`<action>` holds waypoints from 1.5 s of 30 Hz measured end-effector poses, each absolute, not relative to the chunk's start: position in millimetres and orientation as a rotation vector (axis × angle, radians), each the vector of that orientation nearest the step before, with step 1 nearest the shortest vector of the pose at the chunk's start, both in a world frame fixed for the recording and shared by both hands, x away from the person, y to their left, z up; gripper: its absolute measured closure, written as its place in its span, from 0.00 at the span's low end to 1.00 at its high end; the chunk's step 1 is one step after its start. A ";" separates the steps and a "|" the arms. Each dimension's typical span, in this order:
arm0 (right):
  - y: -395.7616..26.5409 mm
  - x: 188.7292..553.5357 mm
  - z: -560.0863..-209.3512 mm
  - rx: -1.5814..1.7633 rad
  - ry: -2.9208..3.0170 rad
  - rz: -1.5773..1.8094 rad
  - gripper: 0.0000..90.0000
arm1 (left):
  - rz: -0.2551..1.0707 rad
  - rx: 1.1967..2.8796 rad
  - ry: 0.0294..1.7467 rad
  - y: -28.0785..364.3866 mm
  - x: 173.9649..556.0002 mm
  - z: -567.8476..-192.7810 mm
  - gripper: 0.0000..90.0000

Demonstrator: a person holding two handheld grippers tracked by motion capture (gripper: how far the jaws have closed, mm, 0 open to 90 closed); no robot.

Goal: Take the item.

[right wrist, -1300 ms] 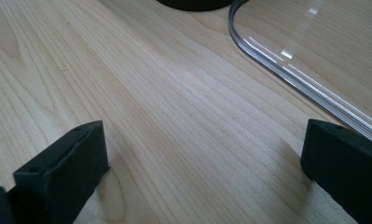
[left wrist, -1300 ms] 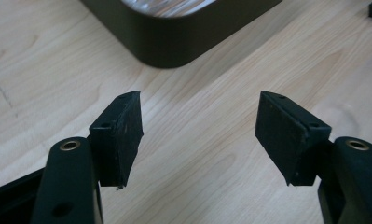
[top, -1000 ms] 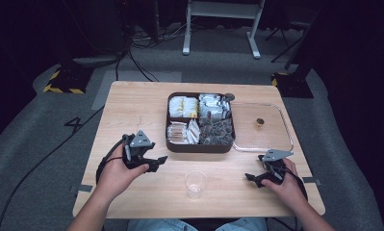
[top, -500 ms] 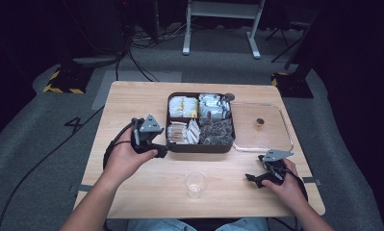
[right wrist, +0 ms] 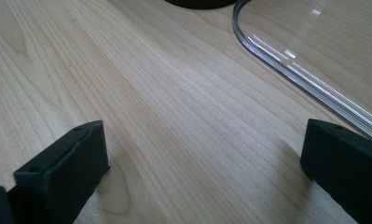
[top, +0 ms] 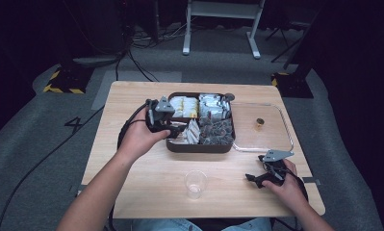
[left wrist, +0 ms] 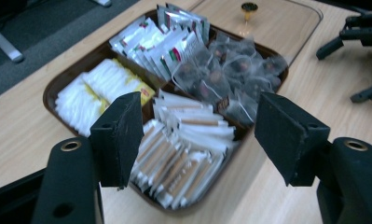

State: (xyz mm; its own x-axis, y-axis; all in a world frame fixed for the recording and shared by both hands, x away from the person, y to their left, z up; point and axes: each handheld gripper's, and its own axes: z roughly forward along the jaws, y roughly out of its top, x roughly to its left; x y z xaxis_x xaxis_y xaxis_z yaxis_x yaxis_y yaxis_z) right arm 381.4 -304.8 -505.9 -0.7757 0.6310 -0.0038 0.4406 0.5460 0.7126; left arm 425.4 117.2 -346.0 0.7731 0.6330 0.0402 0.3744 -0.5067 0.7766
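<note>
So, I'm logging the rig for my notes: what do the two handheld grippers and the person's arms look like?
Both are black. The left gripper and the right gripper each carry a grey three-cornered plate on top and trail a black cable. In the gripper views the jaws are blocky black pads on rounded arms with brass-ringed holes. The forearms are bare, with no sleeves in sight.

Tray [top: 199,147] left of lid [top: 286,130], behind cup [top: 196,183]

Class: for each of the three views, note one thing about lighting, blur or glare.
High view: the wooden table is lit while the surrounding floor falls into darkness. Left gripper view: the packets in the brown tray look soft and smeared. Right gripper view: bright glare streaks run along the clear lid, and the jaws cast soft shadows on the wood.
</note>
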 end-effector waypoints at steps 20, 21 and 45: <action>-304.7 381.6 -505.9 0.895 2.525 1.055 0.01 | 0.398 2.156 0.849 91.4 510.3 -359.5 0.39; -304.8 381.6 -505.9 0.895 2.525 1.055 0.01 | 0.393 2.166 0.854 90.7 513.4 -361.8 0.39; -304.8 381.6 -505.9 0.894 2.525 1.055 0.01 | 0.225 2.216 0.991 82.3 574.9 -431.1 0.56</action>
